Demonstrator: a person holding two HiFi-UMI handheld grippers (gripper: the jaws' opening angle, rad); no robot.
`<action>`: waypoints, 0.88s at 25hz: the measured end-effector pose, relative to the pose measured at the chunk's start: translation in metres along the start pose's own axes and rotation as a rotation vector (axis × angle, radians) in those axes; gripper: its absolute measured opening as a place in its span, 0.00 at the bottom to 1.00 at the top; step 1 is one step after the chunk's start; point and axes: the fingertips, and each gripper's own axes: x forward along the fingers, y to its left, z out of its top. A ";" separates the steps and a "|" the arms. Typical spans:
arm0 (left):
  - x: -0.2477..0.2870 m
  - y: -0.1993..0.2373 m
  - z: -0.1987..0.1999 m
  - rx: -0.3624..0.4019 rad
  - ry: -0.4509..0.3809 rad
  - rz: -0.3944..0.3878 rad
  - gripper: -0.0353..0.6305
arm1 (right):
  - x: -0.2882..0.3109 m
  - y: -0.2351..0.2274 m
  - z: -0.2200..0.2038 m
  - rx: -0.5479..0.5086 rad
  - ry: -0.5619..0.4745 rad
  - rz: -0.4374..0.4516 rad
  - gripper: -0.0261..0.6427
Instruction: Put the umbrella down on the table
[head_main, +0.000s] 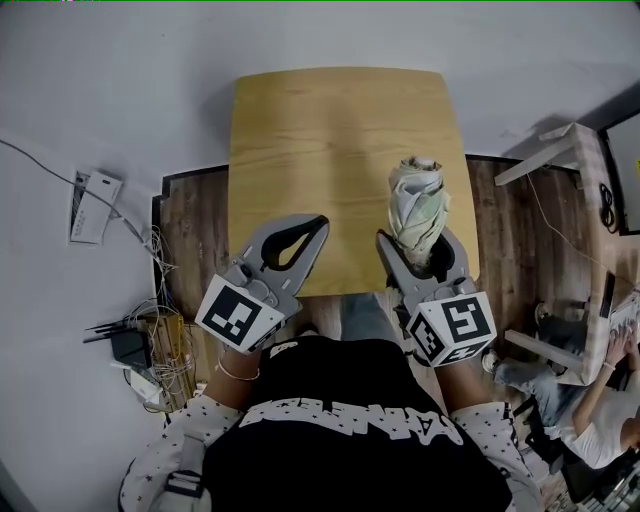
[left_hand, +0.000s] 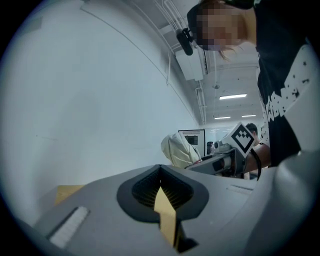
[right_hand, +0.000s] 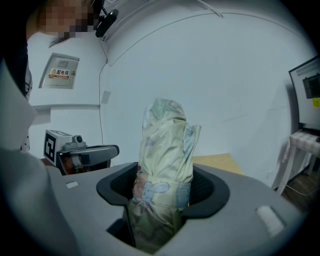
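A light wooden surface (head_main: 330, 130) fills the upper middle of the head view, with dark plank floor (head_main: 190, 235) showing on either side of it. The right gripper (head_main: 418, 246) sits at the right of the surface's near edge, its fingers (head_main: 390, 258) closed around a folded umbrella (head_main: 417, 205). The umbrella stands roughly upright between them, a pale cream and green bundle of fabric bound by a strap, and its upper part rises clear above the fingers. In the right gripper view it fills the ribbed hollow between the two fingers, which press it from both sides, and a small cartoon rabbit shows on the strap. Its lower end is hidden behind the gripper, so I cannot tell whether it touches the surface. It appears to be held above the near right corner.

The left gripper (head_main: 318, 226) lies at the left of the same near edge, apart from the umbrella. Its fingers meet at the tips. The left gripper view shows nothing in the teardrop hollow behind them except a sliver of the wood beyond. Each gripper carries a marker cube (head_main: 238, 312) at the bottom centre of the frame, above a black printed shirt (head_main: 350, 440).

At the far left a white box (head_main: 95, 207) sits with cables (head_main: 150, 330) trailing below it. At the right edge stands a white side table (head_main: 560, 150), and a seated person (head_main: 600, 410) shows in the lower right corner.
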 end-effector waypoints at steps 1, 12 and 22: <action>-0.001 0.002 0.001 0.005 -0.004 0.014 0.04 | 0.001 -0.002 -0.002 0.000 0.002 -0.001 0.49; -0.002 0.019 -0.001 0.001 0.006 0.087 0.04 | 0.029 -0.024 -0.031 0.031 0.084 0.002 0.49; 0.003 0.024 -0.016 -0.001 0.115 0.088 0.04 | 0.051 -0.033 -0.050 0.045 0.143 0.012 0.49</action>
